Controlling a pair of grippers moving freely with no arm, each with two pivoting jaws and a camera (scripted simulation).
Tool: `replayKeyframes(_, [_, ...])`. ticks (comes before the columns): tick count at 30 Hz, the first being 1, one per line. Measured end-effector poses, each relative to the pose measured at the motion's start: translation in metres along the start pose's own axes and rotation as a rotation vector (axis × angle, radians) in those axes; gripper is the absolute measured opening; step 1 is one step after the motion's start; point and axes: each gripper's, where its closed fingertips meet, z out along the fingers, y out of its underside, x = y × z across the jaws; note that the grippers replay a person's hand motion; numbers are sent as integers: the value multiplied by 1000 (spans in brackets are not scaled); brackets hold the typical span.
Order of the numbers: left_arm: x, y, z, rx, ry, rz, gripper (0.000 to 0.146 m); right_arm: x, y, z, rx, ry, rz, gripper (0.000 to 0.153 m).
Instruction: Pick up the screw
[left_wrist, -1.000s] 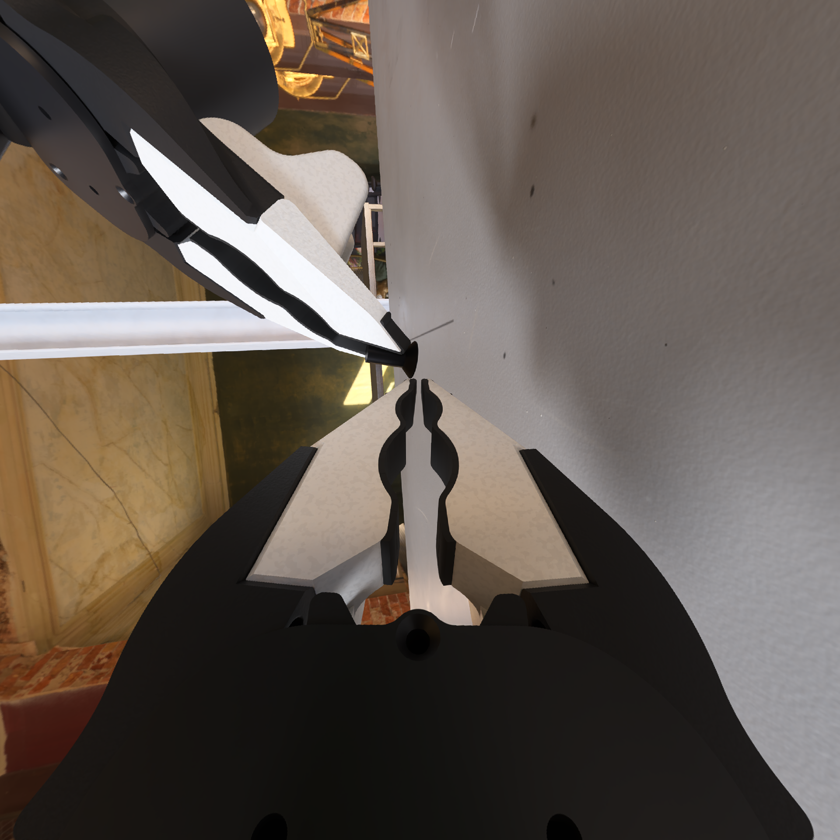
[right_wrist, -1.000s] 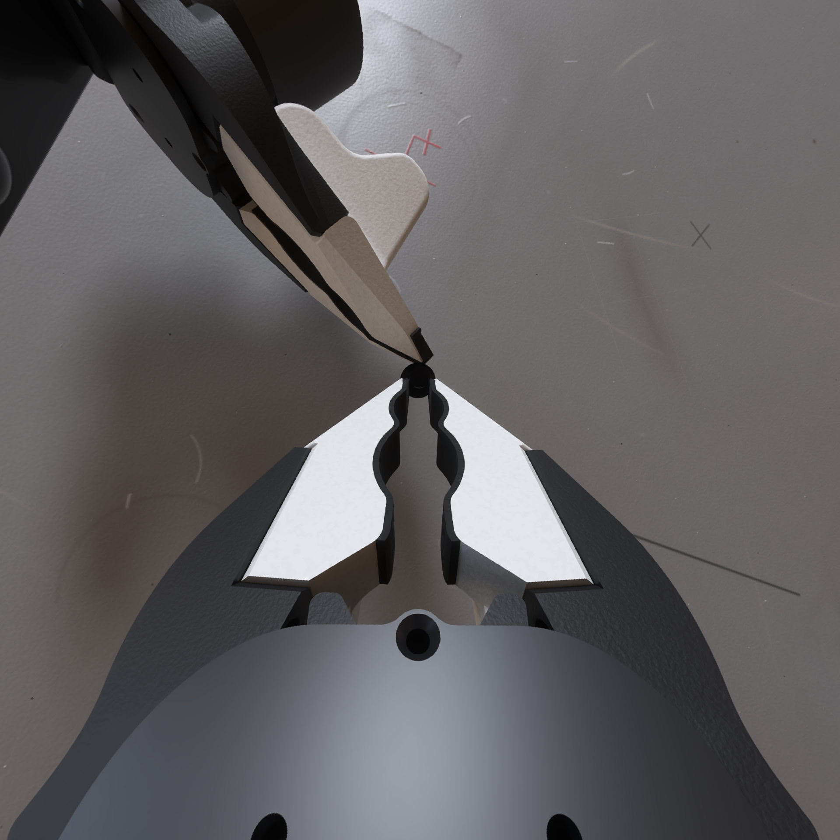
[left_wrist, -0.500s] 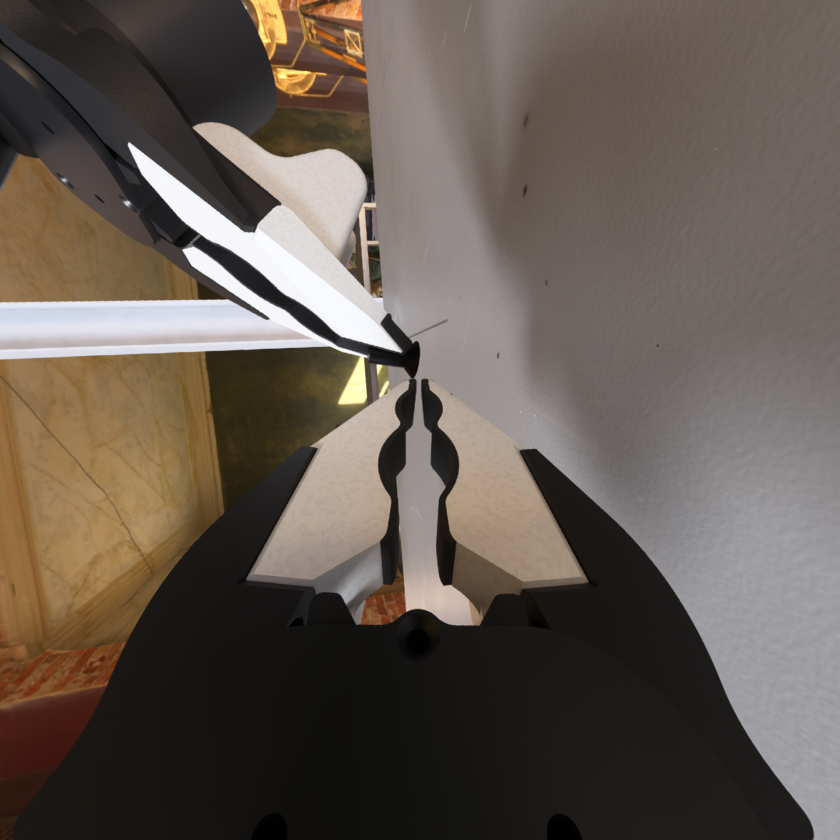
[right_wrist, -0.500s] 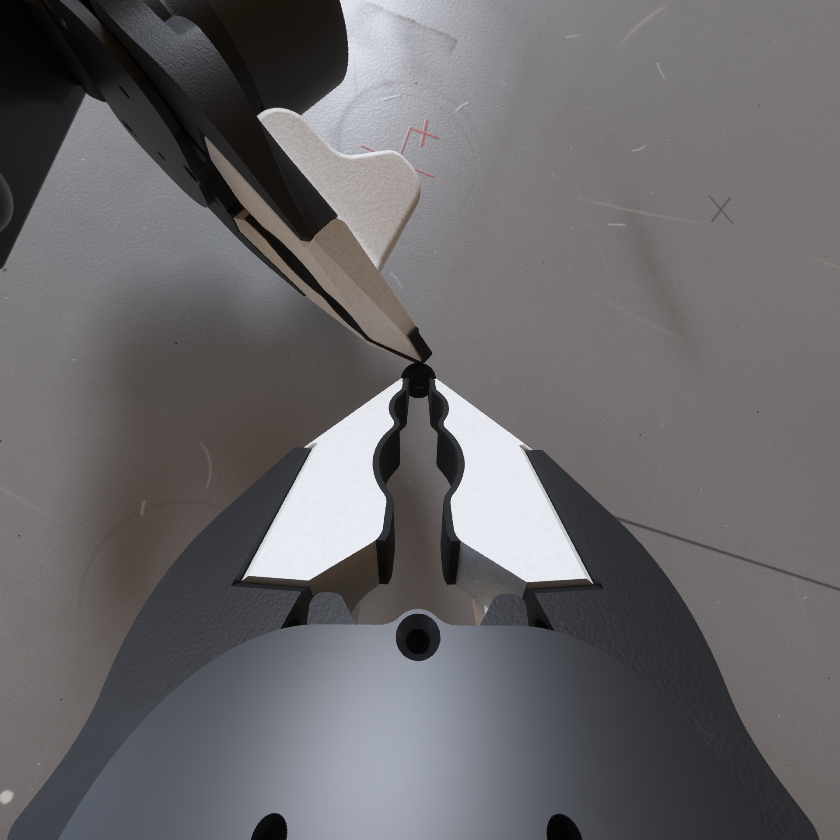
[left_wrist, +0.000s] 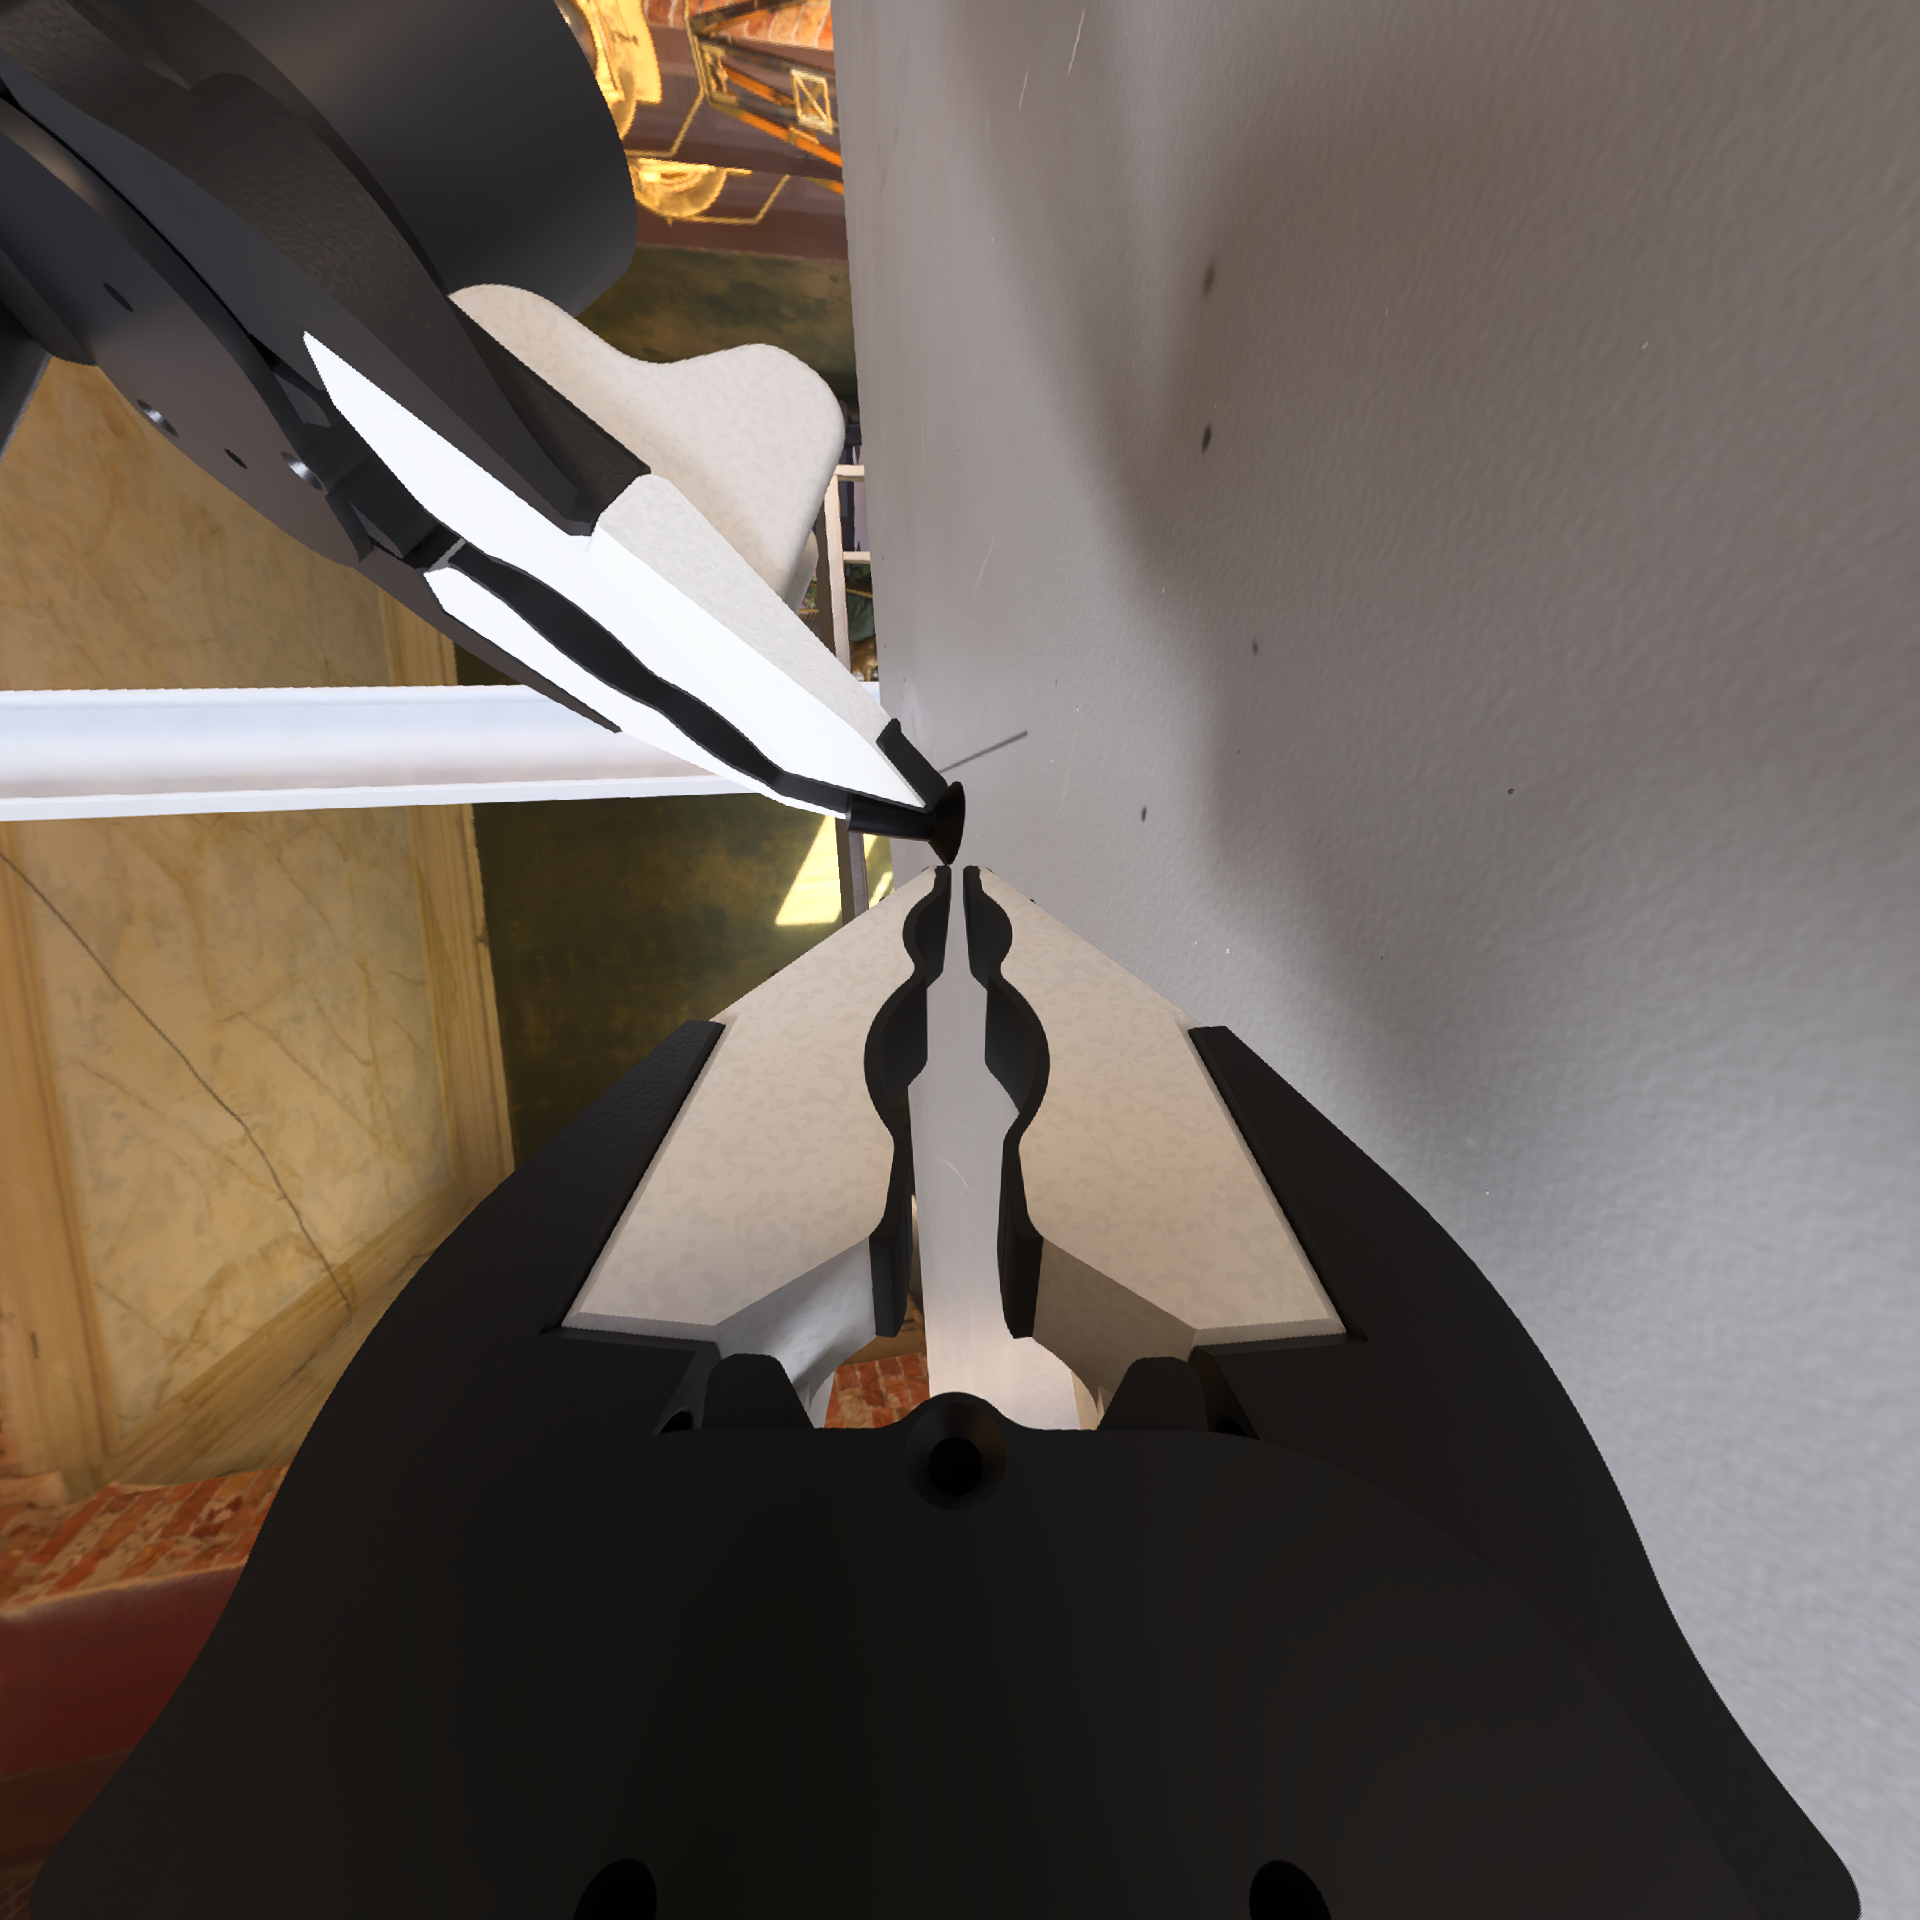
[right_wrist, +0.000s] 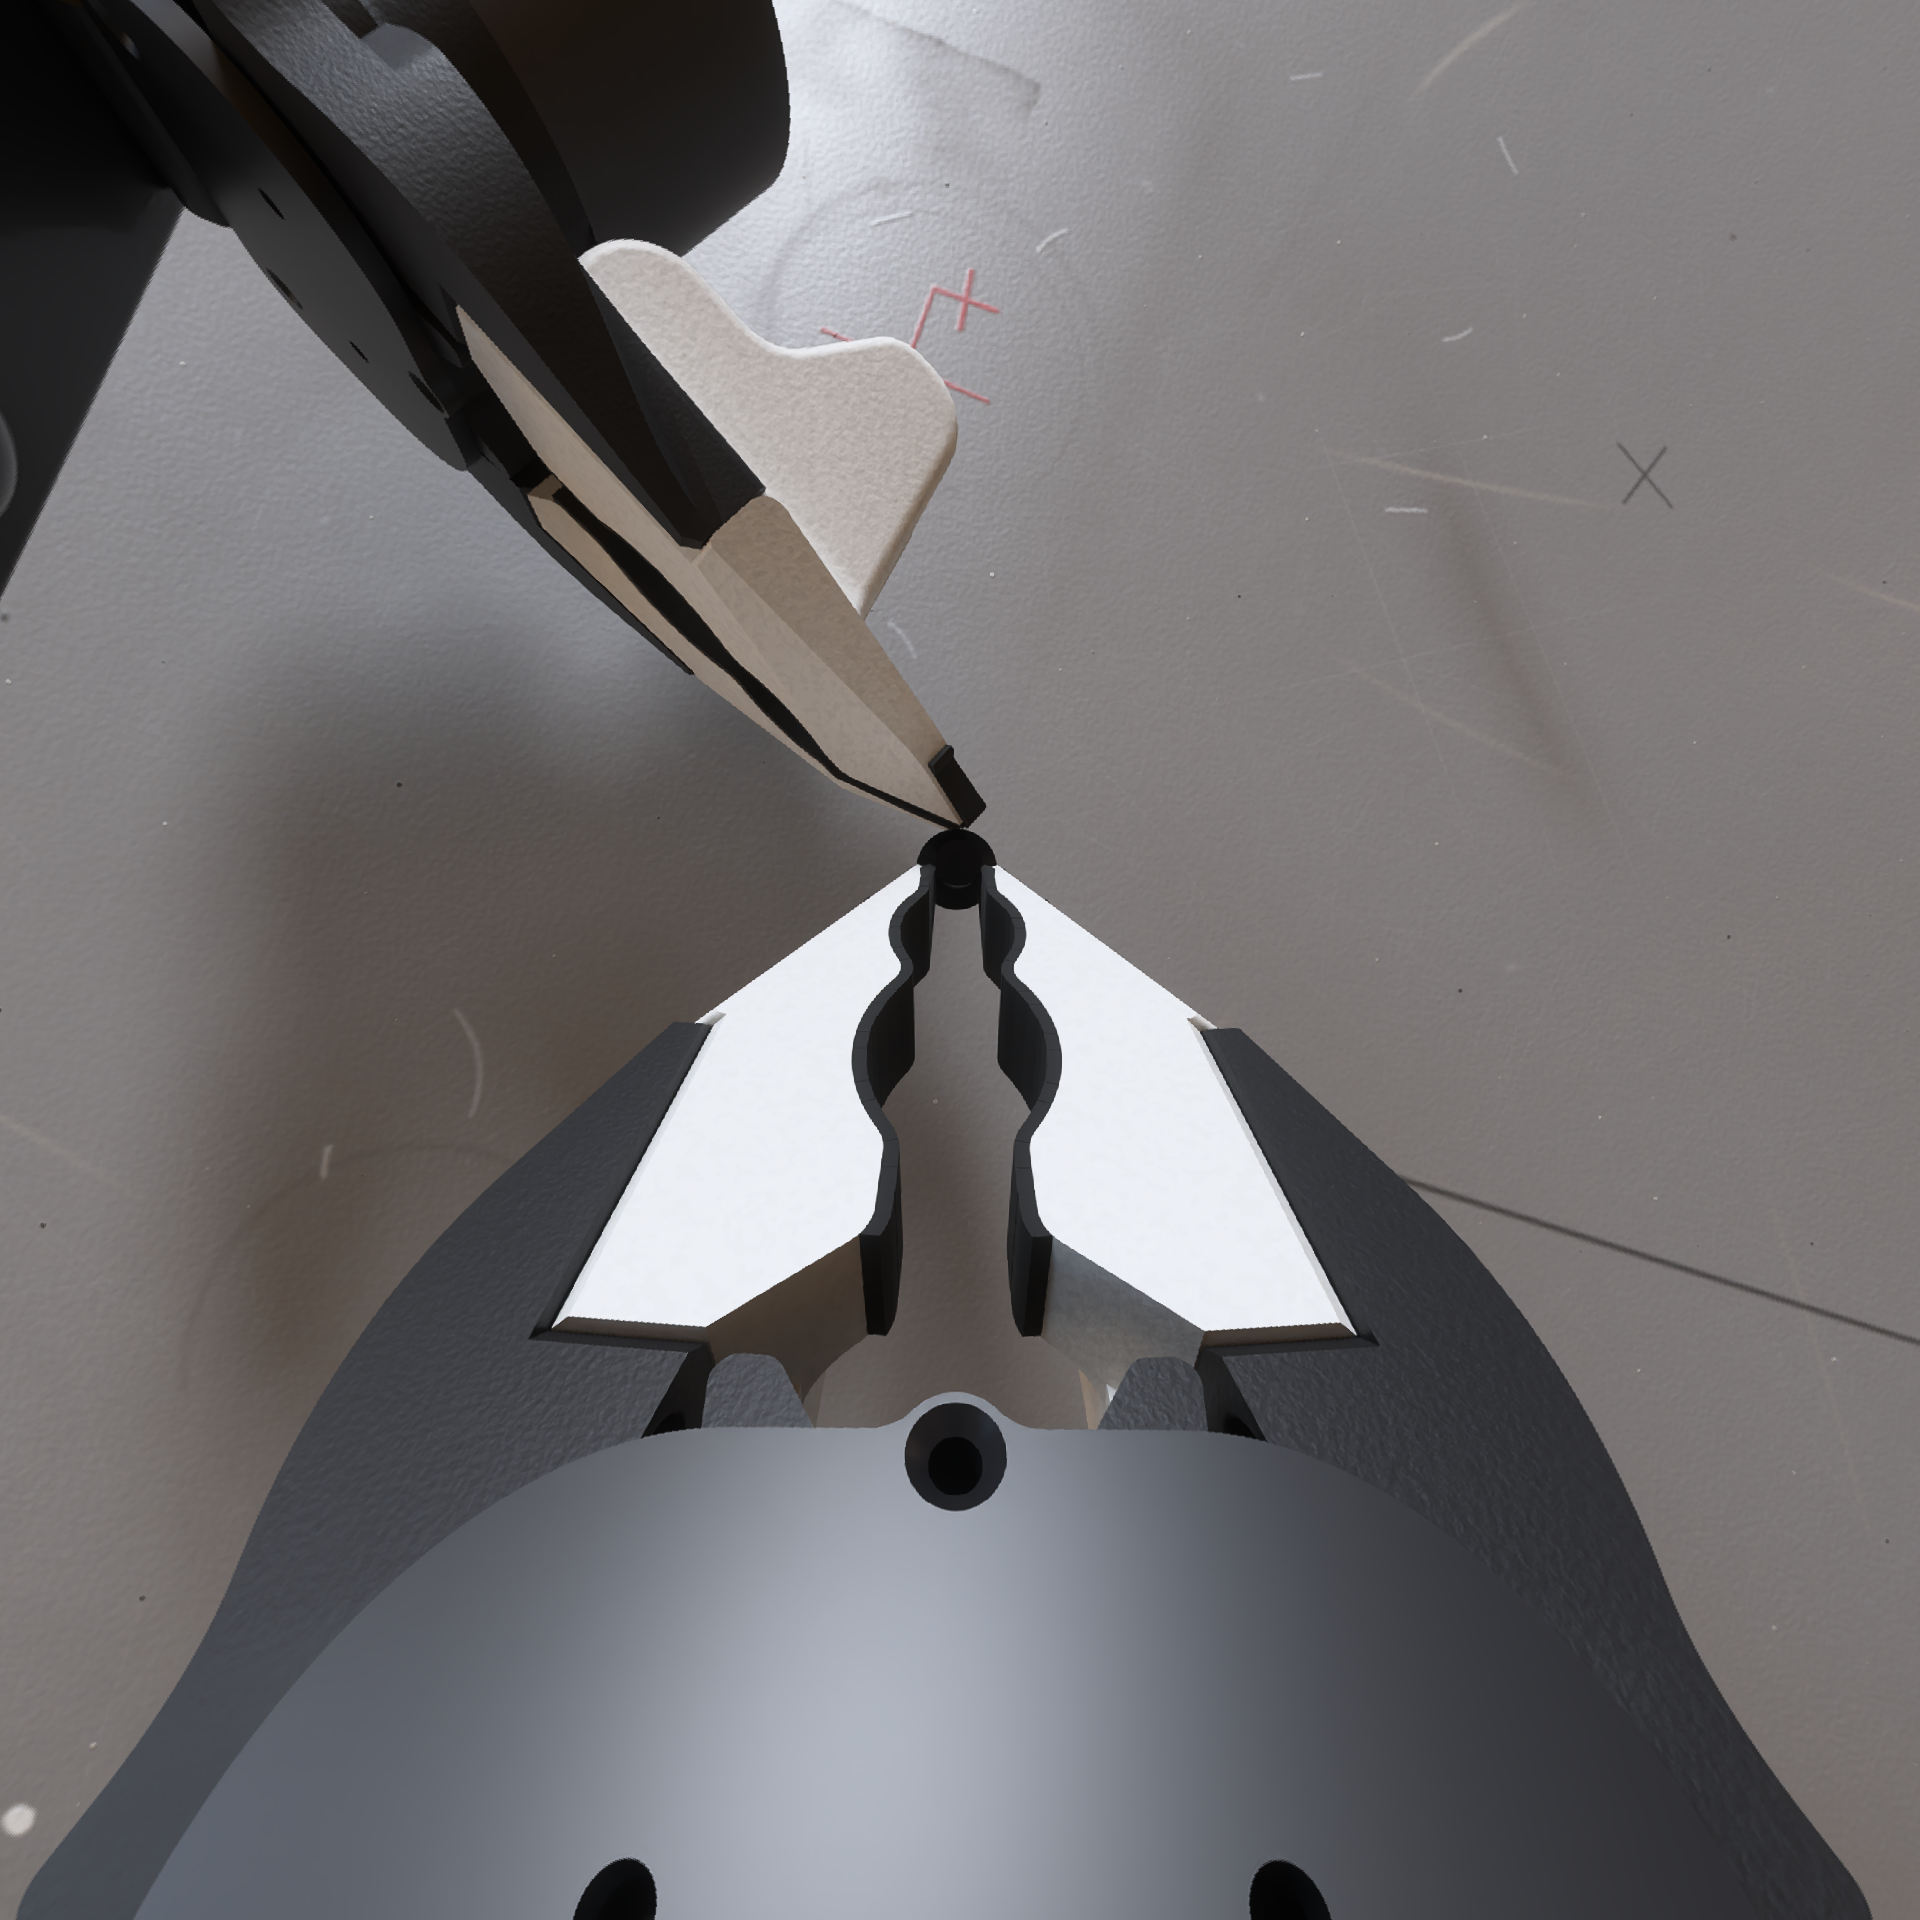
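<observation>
Here the right hand-held gripper pinches the black screw above the grey tabletop, while the left hand-held gripper, nearly closed and empty, meets it from 11 o'clock.

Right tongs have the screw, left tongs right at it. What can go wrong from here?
1. The screw is pinched only at the very tips of the right tongs; a small jolt could twist it out.
2. The left tongs, shut, sit tip to tip beside the screw's head; any nudge may knock it loose.
3. If dropped, it lands on the grey table and may roll.
</observation>
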Motion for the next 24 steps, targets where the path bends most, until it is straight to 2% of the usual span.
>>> replayKeyframes(24, [1,0,1,1,0,6,2,-1,0,1,-14,3,-8,8])
